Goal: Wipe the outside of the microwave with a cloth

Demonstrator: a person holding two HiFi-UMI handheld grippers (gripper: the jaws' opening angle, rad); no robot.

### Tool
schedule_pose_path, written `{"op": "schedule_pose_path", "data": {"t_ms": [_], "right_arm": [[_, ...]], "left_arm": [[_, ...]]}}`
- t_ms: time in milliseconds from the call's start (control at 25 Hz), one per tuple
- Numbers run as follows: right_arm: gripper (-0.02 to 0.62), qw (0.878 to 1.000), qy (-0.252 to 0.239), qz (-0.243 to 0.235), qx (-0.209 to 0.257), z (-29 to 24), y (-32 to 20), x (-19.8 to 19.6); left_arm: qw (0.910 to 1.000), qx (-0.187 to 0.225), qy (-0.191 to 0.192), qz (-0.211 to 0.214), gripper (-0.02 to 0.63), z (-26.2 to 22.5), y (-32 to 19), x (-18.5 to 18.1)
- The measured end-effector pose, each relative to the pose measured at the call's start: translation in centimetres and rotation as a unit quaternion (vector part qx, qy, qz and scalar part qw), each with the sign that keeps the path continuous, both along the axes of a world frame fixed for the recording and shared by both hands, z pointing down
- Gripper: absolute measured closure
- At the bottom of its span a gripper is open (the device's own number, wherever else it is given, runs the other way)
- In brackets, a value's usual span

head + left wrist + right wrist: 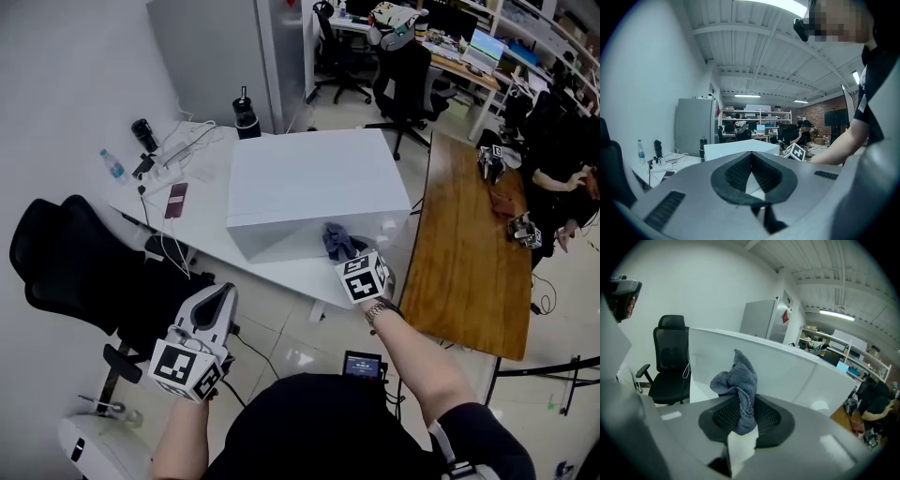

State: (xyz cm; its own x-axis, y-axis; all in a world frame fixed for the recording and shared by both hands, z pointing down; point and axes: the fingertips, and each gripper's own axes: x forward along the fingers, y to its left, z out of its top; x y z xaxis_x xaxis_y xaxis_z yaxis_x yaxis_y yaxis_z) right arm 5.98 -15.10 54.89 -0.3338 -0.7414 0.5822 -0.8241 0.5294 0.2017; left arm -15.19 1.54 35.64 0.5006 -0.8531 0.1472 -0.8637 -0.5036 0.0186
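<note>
Microwave face: press cloth flat, clamped in right gripper, and sweep evenly. Hold closed, empty left gripper clear.

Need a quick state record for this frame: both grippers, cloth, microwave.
right gripper: shut on cloth
cloth: blue-grey, bunched, up at the microwave's front face; contact unclear
microwave: white, closed, on the white table
left gripper: shut, empty, held low near the black chair, away from the microwave
</note>
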Motion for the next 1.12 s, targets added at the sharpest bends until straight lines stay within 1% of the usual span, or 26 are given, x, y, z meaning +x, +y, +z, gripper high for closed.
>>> {"op": "schedule_pose_path", "data": {"t_ms": [280,480,640,880,1120], "right_arm": [[0.520,1.000,-0.006,0.027,-0.003,0.3,-0.5,6.7],[0.522,0.999,-0.008,0.033,-0.002,0.1,-0.4,9.8],[0.520,1.000,-0.006,0.027,-0.002,-0.1,0.2,11.7],[0.520,1.000,-0.004,0.024,0.003,-0.6,0.6,13.5],[0.522,0.999,-0.014,0.040,0.001,-0.8,1.1,15.9]], "left_arm": [[1.0000,-0.005,-0.006,0.006,0.601,0.1,-0.3,5.2],[0.9999,-0.004,-0.009,0.009,0.601,-0.2,-0.1,8.2],[0.9999,-0.001,-0.007,0.008,0.601,-0.5,0.2,10.1],[0.9999,0.003,-0.012,0.009,0.601,-0.6,1.2,12.2],[0.9999,-0.009,-0.008,-0.003,0.601,0.0,2.7,13.4]]}}
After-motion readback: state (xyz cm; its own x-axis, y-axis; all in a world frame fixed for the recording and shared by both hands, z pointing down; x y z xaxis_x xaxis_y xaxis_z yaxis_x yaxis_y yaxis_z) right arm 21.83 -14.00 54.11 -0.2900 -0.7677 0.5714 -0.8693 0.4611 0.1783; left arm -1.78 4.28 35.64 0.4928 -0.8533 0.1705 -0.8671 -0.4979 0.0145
